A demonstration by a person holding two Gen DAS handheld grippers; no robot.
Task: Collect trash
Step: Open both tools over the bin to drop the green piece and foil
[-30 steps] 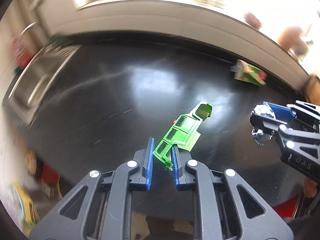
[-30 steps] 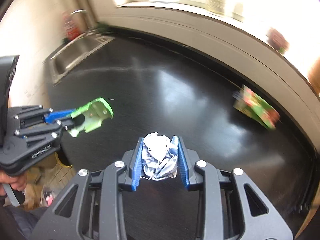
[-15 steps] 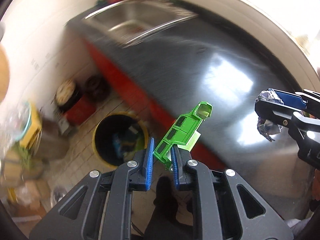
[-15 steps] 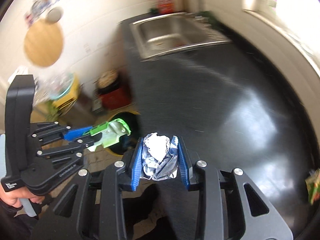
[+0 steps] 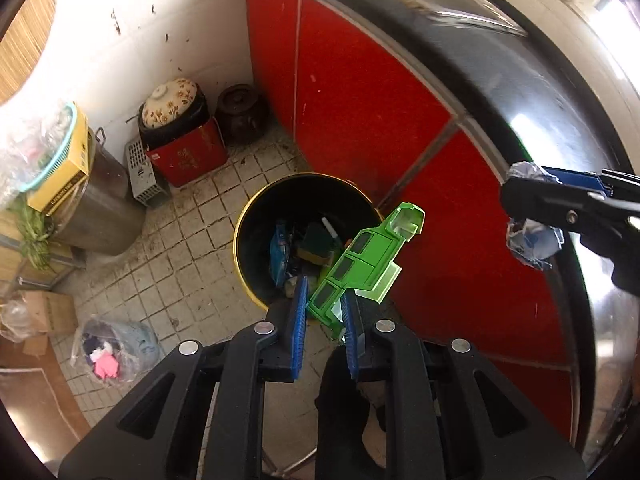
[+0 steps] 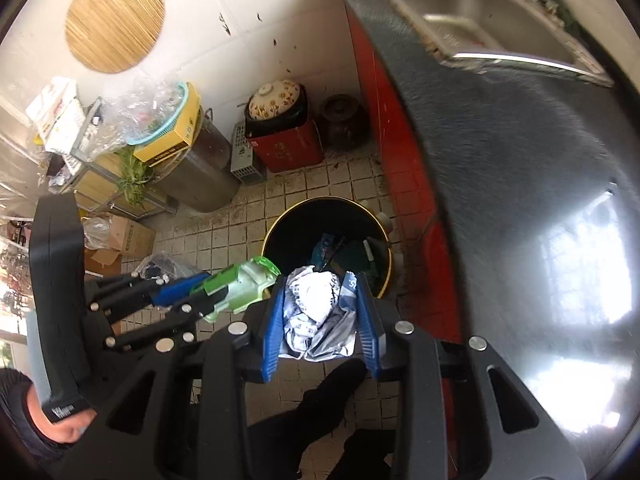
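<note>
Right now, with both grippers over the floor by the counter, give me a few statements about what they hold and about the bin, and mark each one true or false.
1. The left gripper holds a green plastic car shell. True.
2. The right gripper is open with nothing in it. False: it is shut on a crumpled wrapper.
3. The yellow-rimmed bin on the tiled floor already has trash inside. True.
4. The bin has a lid on it. False: its mouth is open and the contents show.
5. The cabinet doors under the counter are blue. False: they are red.
</note>
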